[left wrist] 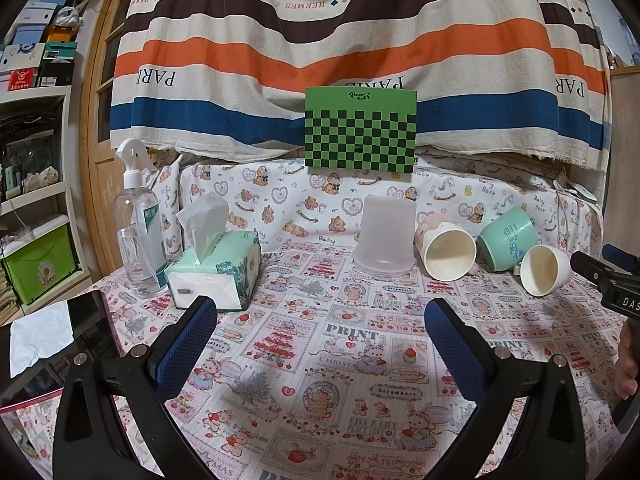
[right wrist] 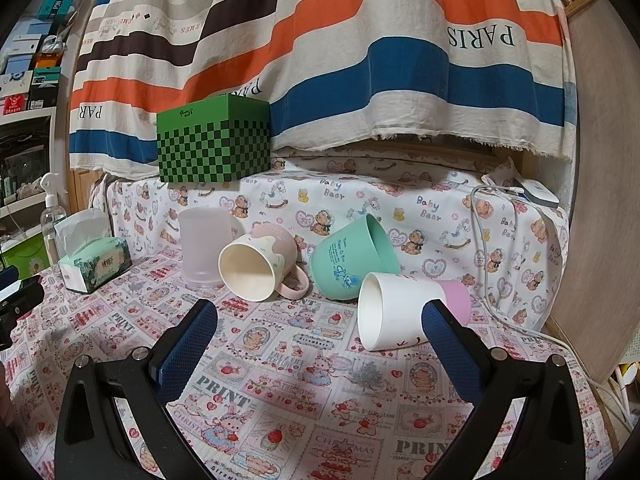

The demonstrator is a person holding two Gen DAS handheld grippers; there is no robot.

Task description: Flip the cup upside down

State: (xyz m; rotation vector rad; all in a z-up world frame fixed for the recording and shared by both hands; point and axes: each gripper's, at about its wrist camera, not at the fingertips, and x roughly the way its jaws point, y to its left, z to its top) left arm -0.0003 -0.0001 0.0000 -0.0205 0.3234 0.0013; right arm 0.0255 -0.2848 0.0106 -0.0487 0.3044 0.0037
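Four cups stand or lie at the back of the table. A frosted clear cup [left wrist: 384,236] [right wrist: 206,246] stands upside down. A pink mug [left wrist: 448,248] [right wrist: 260,266] lies on its side, mouth toward me. A mint green cup [left wrist: 506,238] [right wrist: 352,258] lies tilted behind it. A white and lilac cup [left wrist: 544,268] [right wrist: 396,308] lies on its side at the right. My left gripper [left wrist: 320,312] is open and empty, short of the frosted cup. My right gripper [right wrist: 320,316] is open and empty; its right finger [right wrist: 448,340] overlaps the white cup in view.
A tissue pack [left wrist: 216,268] and a spray bottle [left wrist: 138,220] stand at the left. A green checkered box [left wrist: 360,132] sits on the ledge behind. A white cable [right wrist: 496,264] hangs at the right. A patterned cloth [left wrist: 320,380] covers the table.
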